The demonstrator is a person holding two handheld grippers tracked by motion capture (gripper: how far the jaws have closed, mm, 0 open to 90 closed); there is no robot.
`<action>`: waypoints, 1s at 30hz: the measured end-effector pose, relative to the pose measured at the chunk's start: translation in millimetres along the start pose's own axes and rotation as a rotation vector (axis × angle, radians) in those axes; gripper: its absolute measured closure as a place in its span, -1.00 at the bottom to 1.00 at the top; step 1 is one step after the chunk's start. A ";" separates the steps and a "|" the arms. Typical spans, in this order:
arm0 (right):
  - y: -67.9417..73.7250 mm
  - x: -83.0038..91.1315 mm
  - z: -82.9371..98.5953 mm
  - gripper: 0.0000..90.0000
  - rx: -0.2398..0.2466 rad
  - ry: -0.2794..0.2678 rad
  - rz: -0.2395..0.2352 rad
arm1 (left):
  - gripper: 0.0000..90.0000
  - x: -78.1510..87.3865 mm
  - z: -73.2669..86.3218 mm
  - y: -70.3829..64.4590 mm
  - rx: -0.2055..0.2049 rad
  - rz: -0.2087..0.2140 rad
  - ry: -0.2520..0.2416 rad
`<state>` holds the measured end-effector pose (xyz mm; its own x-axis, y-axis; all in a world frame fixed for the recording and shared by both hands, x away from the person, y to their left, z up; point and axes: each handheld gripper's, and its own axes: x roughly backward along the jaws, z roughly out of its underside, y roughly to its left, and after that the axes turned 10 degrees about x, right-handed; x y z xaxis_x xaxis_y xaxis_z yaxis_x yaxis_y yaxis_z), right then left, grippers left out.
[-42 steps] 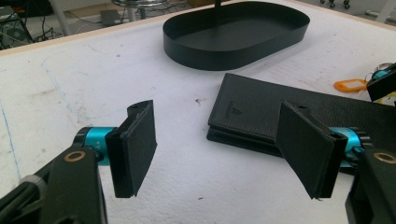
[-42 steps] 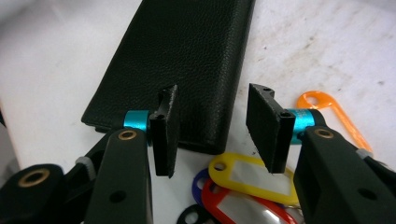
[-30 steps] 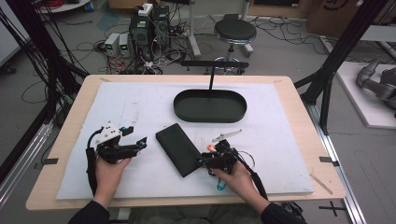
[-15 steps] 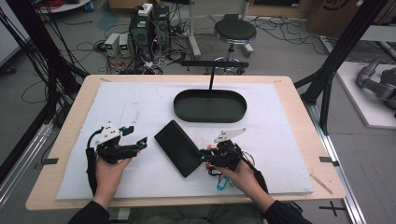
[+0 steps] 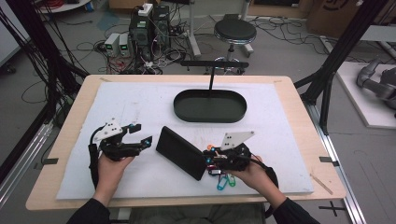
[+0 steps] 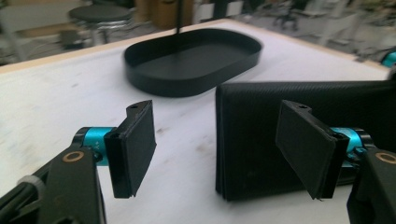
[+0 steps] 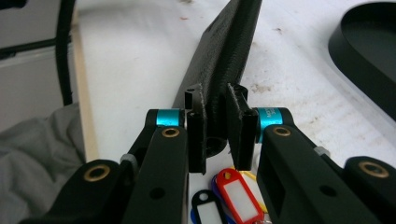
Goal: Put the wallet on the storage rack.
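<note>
A flat black case (image 5: 181, 150) lies at an angle on the white mat, in front of me. My right gripper (image 5: 208, 161) is shut on its near right corner; in the right gripper view the two pads (image 7: 196, 123) pinch the thin edge of the case (image 7: 224, 56). A bunch of coloured key tags (image 5: 224, 181) lies under that gripper, and the key tags (image 7: 229, 191) also appear just below its jaws. My left gripper (image 5: 141, 133) is open, left of the case and not touching it. In the left gripper view the case (image 6: 252, 130) lies just beyond the open left gripper (image 6: 222, 140).
A black oval tray (image 5: 180, 109) stands at the back middle of the mat, with a thin black post rising at its far side. The tray's rim (image 6: 187, 86) lies beyond the case. The wooden table edge (image 5: 187, 200) runs close in front of both hands.
The right gripper has drawn back toward me with the case's corner, and the case has turned slightly. The key tags now lie below that hand. The left gripper has stayed put.
</note>
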<state>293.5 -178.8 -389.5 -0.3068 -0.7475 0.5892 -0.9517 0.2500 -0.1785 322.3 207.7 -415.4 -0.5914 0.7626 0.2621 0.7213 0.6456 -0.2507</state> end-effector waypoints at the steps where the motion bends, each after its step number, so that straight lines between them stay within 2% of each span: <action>1: 1.1 1.9 0.1 0.78 0.005 0.000 -0.012 | -0.39 -2.9 -0.7 -0.4 -0.007 0.029 0.014; 2: 1.6 5.2 1.1 0.78 0.038 -0.005 -0.024 | -0.41 -6.0 -1.0 -1.4 -0.017 0.052 0.027; 4: 2.4 8.0 1.7 0.78 0.067 -0.009 -0.033 | -0.41 -12.4 -0.9 -2.3 -0.028 0.104 0.059; 5: 2.8 9.0 1.8 0.78 0.078 -0.015 -0.036 | -0.41 -18.4 0.0 -2.9 -0.021 0.151 0.074; 6: 2.8 9.0 1.8 0.78 0.078 -0.015 -0.036 | -0.42 -18.4 0.0 -2.9 -0.021 0.151 0.074; 7: 4.6 11.6 2.1 0.78 0.086 -0.009 -0.054 | -0.43 -23.8 -0.4 -3.5 -0.026 0.171 0.105; 8: 4.0 12.1 2.3 0.78 0.102 -0.017 -0.049 | -0.44 -23.8 -0.4 -3.5 -0.026 0.171 0.105; 11: 5.3 14.0 2.9 0.78 0.101 -0.016 -0.070 | -0.45 -30.4 -1.1 -3.3 -0.028 0.222 0.132; 13: 5.6 16.5 4.2 0.78 0.125 -0.021 -0.086 | -0.45 -33.6 -0.7 -3.5 -0.027 0.249 0.138; 18: 6.5 19.1 5.3 0.78 0.150 -0.028 -0.105 | -0.45 -41.0 1.3 -3.5 -0.013 0.313 0.177; 19: 6.2 19.5 5.6 0.78 0.162 -0.031 -0.109 | -0.37 -41.9 1.7 -4.5 -0.016 0.331 0.183; 21: 6.5 19.6 5.8 0.78 0.156 -0.031 -0.113 | -0.32 -42.5 2.4 -6.1 -0.028 0.357 0.201; 22: 5.5 19.8 6.2 0.77 0.158 -0.030 -0.113 | -0.09 -42.6 2.9 -7.3 -0.041 0.371 0.214; 23: 4.9 19.7 6.5 0.77 0.157 -0.032 -0.114 | -0.05 -42.1 3.0 -9.1 -0.059 0.368 0.225; 25: 4.4 19.8 6.8 0.76 0.152 -0.033 -0.118 | 0.01 -40.6 2.7 -8.9 -0.067 0.364 0.226; 26: 2.1 20.6 8.5 0.74 0.147 -0.034 -0.124 | 0.16 -39.5 2.7 -8.1 -0.066 0.370 0.226; 30: -1.2 20.5 10.5 0.68 0.129 -0.033 -0.123 | 0.33 -34.9 3.1 -7.4 -0.076 0.381 0.232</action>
<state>288.2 -201.0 -385.5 -0.1860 -0.7880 0.5869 -0.9753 0.0758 -0.2072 336.5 176.4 -425.6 -0.1888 0.9102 0.3686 0.9015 0.3094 -0.3024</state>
